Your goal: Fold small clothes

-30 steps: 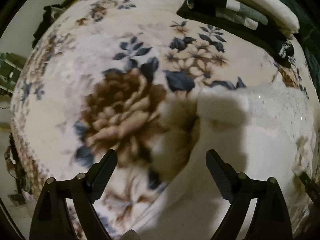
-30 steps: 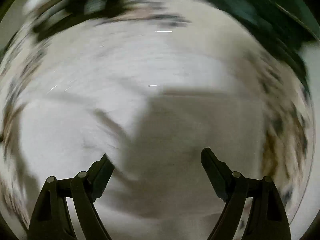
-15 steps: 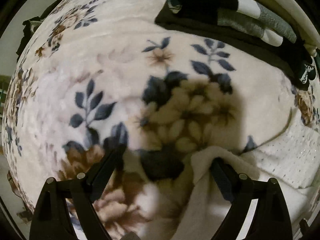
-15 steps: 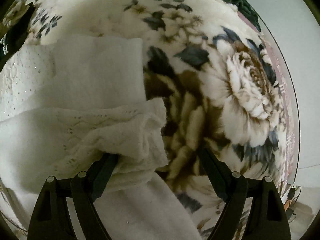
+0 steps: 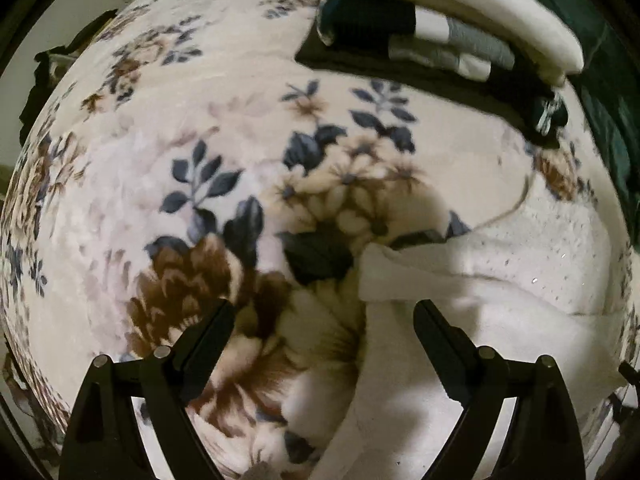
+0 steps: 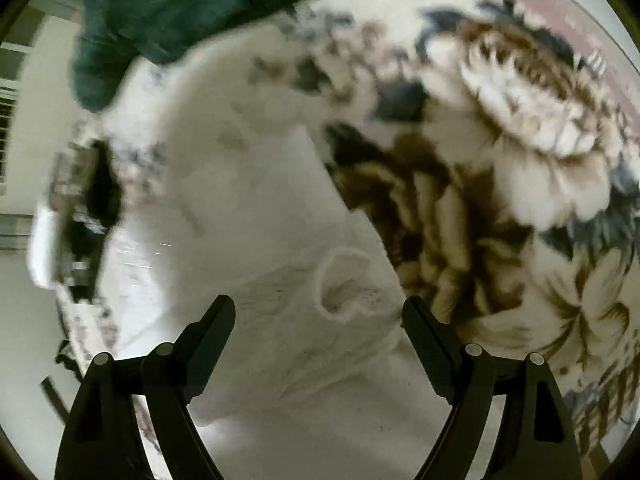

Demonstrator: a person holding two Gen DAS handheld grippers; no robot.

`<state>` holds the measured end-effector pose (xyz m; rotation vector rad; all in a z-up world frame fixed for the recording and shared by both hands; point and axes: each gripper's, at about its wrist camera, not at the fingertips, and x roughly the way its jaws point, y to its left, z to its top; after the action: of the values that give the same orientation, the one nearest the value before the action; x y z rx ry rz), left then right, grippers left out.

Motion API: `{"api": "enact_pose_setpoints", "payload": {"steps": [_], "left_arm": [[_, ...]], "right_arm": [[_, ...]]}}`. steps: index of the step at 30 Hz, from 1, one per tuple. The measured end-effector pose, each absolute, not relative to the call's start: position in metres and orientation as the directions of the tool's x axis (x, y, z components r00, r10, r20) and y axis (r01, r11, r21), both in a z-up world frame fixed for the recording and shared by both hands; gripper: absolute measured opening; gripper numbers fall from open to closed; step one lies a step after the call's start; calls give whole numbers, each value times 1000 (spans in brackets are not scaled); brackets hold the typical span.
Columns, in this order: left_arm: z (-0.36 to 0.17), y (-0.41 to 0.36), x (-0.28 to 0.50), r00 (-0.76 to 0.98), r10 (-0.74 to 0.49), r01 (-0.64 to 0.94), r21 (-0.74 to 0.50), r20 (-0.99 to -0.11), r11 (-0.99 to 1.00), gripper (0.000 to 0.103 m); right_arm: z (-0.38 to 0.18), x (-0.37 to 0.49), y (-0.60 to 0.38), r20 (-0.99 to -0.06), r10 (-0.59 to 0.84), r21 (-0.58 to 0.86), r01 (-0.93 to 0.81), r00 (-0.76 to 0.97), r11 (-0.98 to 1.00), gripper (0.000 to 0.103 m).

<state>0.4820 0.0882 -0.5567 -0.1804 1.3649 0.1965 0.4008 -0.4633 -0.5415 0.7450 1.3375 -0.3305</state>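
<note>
The left gripper [image 5: 324,312] has its jaws spread wide, with nothing between them. It hangs above a floral blanket [image 5: 168,208] with brown and dark blue flowers. The white knit garment [image 5: 500,312] lies on this blanket at the right side of the left wrist view; a folded corner of it sits just beyond the right fingertip [image 5: 428,316]. At the far side, a stack of folded clothes [image 5: 440,44] in black, grey and cream lies on the blanket, well apart from the garment.

The right gripper [image 6: 318,312] also has its jaws wide apart and holds nothing. The white knit garment [image 6: 260,240] fills the near left part of the right wrist view, and its sleeve cuff [image 6: 344,284], with a round opening, lies between the two fingertips. The floral blanket [image 6: 520,160] shows at the right. A dark green cloth [image 6: 180,12] lies at the far left. This view is blurred.
</note>
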Motion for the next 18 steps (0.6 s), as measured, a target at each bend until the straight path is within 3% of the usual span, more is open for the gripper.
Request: {"api": "enact_pose_setpoints", "payload": {"steps": [1,4,6,8,10,13,18], "left_arm": [[-561,90,488,181,32,-246,-14,-983,969,92],[-555,95,488,190,12,-266,-40,-982,963,92],[-546,99,473,210,12,-276,-47,-978,960,92],[-540,110,456,205,9,-284,-51,-979,957,92],[-534,118,423,185,-13,-288,-67,-983,955,92],[-527,121,385,127,-36,-276,-70,-991,959,92],[-546,121,311,-56,-66,-245,-50,-996,968,92]], "right_arm": [[-540,404,-460,-966,153,251,613,209,749,14],[-515,409,-457,-937,123,292,537,328,791,10],[-508,409,-456,-940,81,246,496,331,832,10],[-523,400,-467,-968,110,213,509,226,834,21],[-528,381,-479,-974,131,210,533,183,820,42],[-524,342,-493,-970,181,242,538,165,807,59],[-526,263,-501,-975,219,202,541,33,817,62]]}}
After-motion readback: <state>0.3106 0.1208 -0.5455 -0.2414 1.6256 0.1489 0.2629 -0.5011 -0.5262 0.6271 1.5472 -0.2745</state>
